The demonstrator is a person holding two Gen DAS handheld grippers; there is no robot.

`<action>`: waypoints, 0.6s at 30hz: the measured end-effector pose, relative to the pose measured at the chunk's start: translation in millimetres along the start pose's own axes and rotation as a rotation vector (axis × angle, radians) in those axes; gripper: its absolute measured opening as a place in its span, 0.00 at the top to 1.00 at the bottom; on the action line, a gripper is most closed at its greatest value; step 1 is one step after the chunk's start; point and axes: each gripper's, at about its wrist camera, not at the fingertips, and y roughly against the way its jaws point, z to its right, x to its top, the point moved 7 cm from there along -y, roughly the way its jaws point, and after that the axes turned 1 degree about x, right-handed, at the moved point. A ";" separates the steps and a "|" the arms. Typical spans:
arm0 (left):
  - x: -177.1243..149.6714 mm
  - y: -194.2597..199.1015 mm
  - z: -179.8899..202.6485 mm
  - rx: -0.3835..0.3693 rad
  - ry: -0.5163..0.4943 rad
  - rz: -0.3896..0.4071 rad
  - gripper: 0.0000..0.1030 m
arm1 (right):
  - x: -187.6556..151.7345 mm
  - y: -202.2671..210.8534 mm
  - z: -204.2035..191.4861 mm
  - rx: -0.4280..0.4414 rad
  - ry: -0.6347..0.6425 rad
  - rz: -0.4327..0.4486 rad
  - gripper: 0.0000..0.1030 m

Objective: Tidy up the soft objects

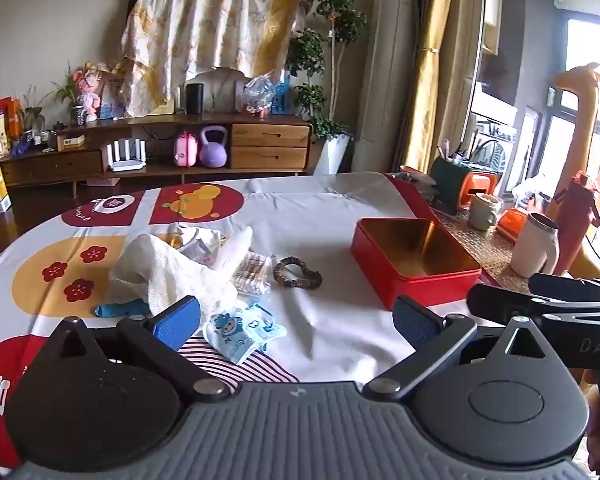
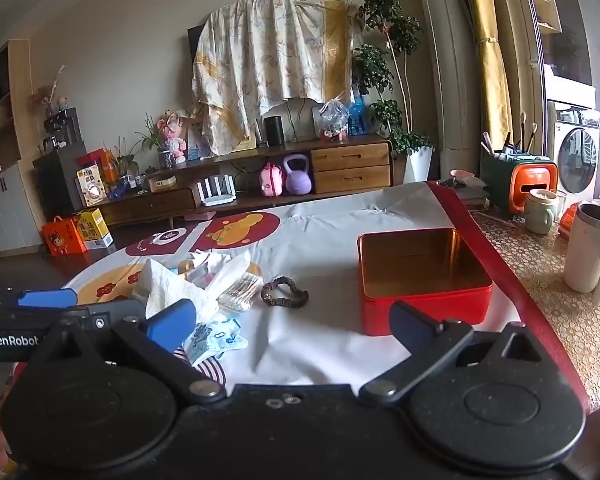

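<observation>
— Through the left wrist view: left gripper spread wide above the tablecloth, blue pads apart, nothing between them.

— Soft things?

— Heaped at the left of the cloth: white towel, bundle of cotton swabs beside it, brown scrunchie just right of the swabs, blue cartoon-print cloth nearer the camera, blue glove at the towel's left edge. Well apart to the right, red tin, lidless, gold inside, nothing in it.

— Any writing?

— "DAS" on the black body of the right gripper poking in from the right edge, cut off there. Red print at the cloth's lower left, too warped to read.

— And through the right wrist view?

— Right gripper also at full spread, holding nothing, red tin close ahead of its right finger. "GenRobot" in white on the left gripper entering from the left. Same heap left of centre: towel, swabs, scrunchie, cartoon cloth. Cream tumbler standing off the cloth at the right. Boxes with print on the floor at the far left, lettering too small to make out.
</observation>
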 end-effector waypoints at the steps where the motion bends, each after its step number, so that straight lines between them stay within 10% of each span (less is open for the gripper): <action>1: 0.0 -0.5 0.2 0.009 0.007 -0.001 0.00 | -0.1 -0.2 -0.5 0.000 0.000 -0.002 0.00; 18: 10.1 -3.0 -16.7 -0.005 0.052 0.047 0.00 | 11.4 -6.5 -8.3 -0.008 0.052 0.032 0.00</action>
